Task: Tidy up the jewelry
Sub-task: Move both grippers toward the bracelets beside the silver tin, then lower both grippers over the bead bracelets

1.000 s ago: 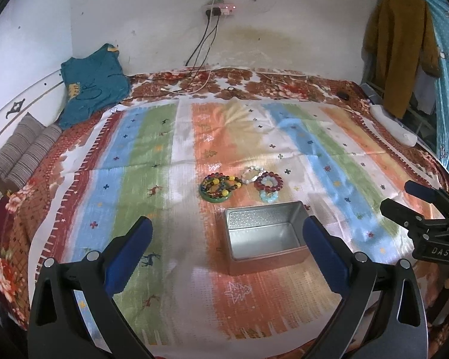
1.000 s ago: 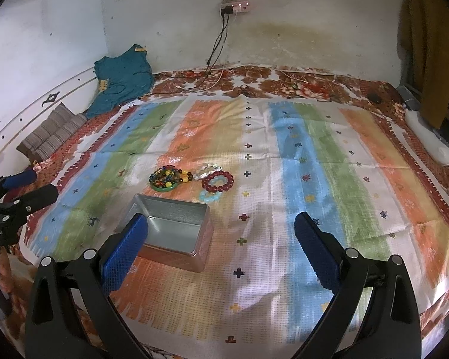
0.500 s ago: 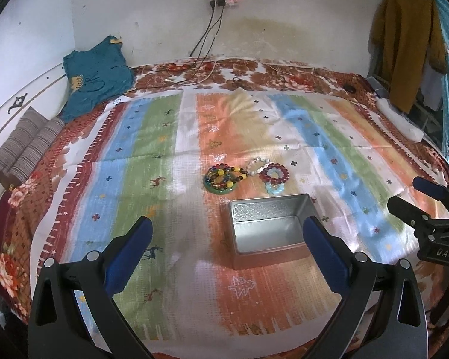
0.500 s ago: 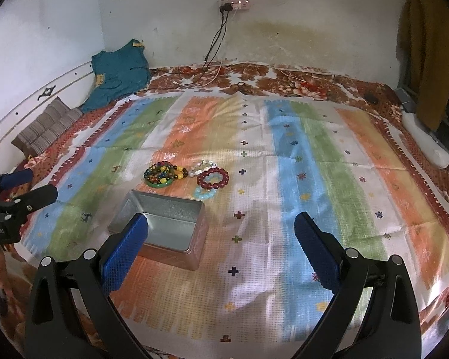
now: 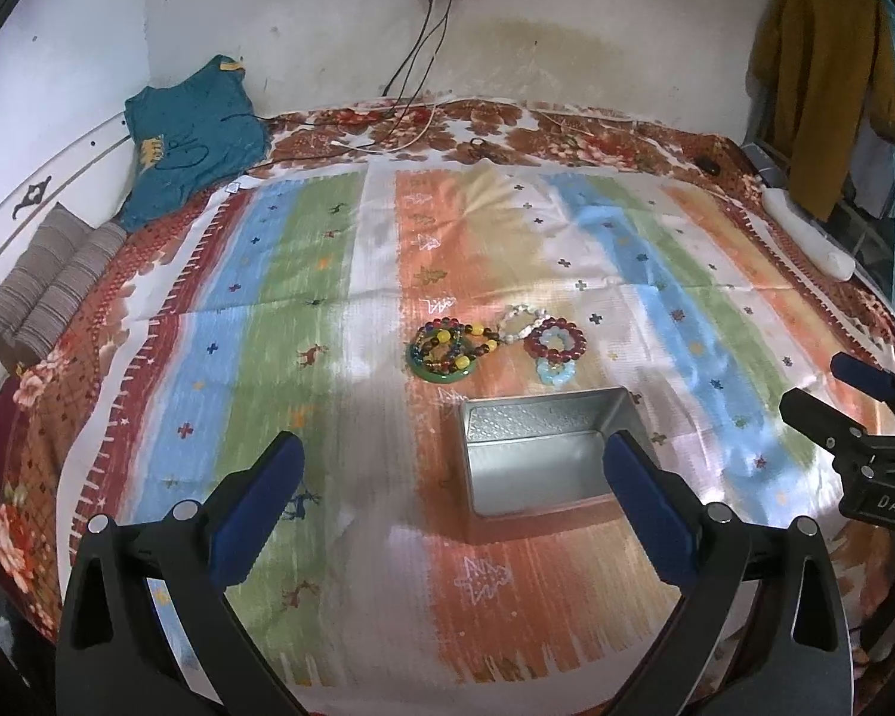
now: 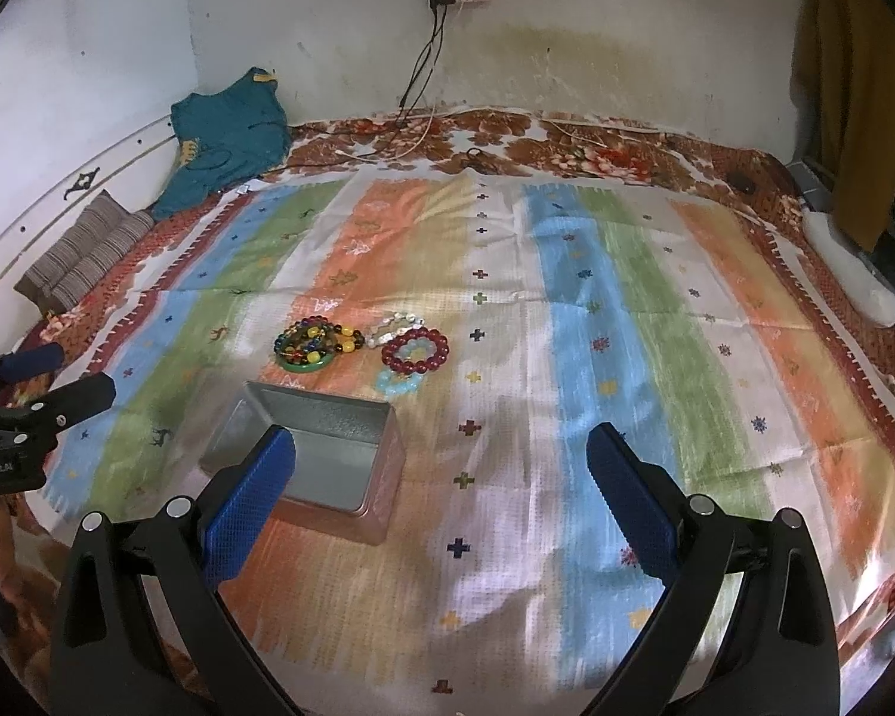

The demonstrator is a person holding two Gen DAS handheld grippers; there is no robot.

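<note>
An open metal tin (image 5: pixel 537 459) (image 6: pixel 313 453) sits empty on the striped cloth (image 5: pixel 328 310). Just beyond it lie several bead bracelets: a multicoloured one on a green bangle (image 5: pixel 444 349) (image 6: pixel 307 346), a white one (image 5: pixel 522 322) (image 6: pixel 394 325), a dark red one (image 5: pixel 555 340) (image 6: pixel 414 349) and a pale blue one (image 5: pixel 555 370) (image 6: pixel 397 382). My left gripper (image 5: pixel 453 507) is open and empty, held above the cloth in front of the tin. My right gripper (image 6: pixel 441 501) is open and empty, to the right of the tin.
The cloth covers a bed with a floral sheet (image 5: pixel 507 131). A teal shirt (image 5: pixel 191 137) and striped pillows (image 5: pixel 42 292) lie at the back left. Cables (image 5: pixel 411 59) hang from a wall socket. Clothes (image 5: pixel 823 77) hang at the right.
Both grippers have pulled back and risen a little, so the tin and bracelets sit lower and nearer the middle of each view. Nothing on the cloth has moved.
</note>
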